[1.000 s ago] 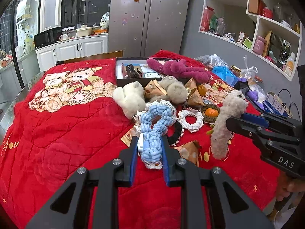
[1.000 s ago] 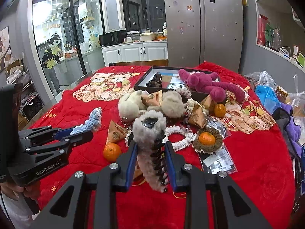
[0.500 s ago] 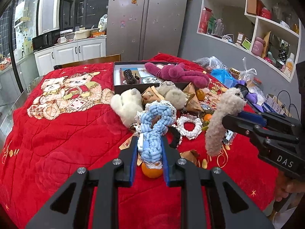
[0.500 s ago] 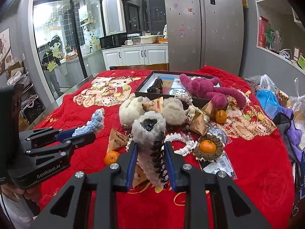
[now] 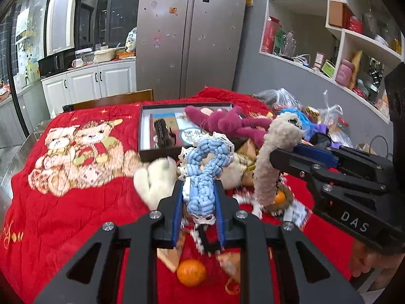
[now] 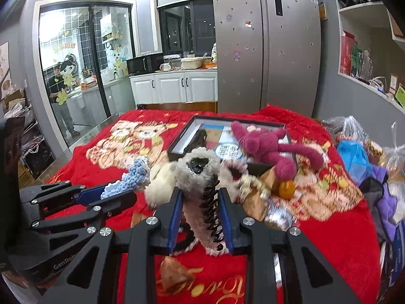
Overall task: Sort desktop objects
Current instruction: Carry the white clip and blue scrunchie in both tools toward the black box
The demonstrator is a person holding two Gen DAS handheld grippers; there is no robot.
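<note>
1. The left claw [image 5: 200, 212] is clamped on a blue crocheted hair clip [image 5: 206, 172], which stands up out of the pads with its long axis running up and away, toward the box.
2. The black box [image 5: 144, 136] sits on the red blanket [image 5: 63, 215] that covers the tabletop, straight ahead of both claws and beyond the pile. It is probably where both clips are headed, with the left claw slightly nearer its open left part.
3. In the box I count one dark hair claw clip [image 5: 163, 134]; one magenta plush toy [image 5: 227, 124] sprawls over its right rim.
4. The right claw [image 6: 201, 217] is clamped on a fluffy grey hair claw clip [image 6: 200, 177], held upright, its black teeth facing right in the right wrist view.
5. Counted: two hair clips held, one in each claw; one cream plush [image 5: 157, 182] just in front of the box; at least two tangerines, a near one [image 5: 191, 272] below the left claw and another [image 6: 286, 188] by the magenta plush. The rest of the pile is too blurred to count.
</note>
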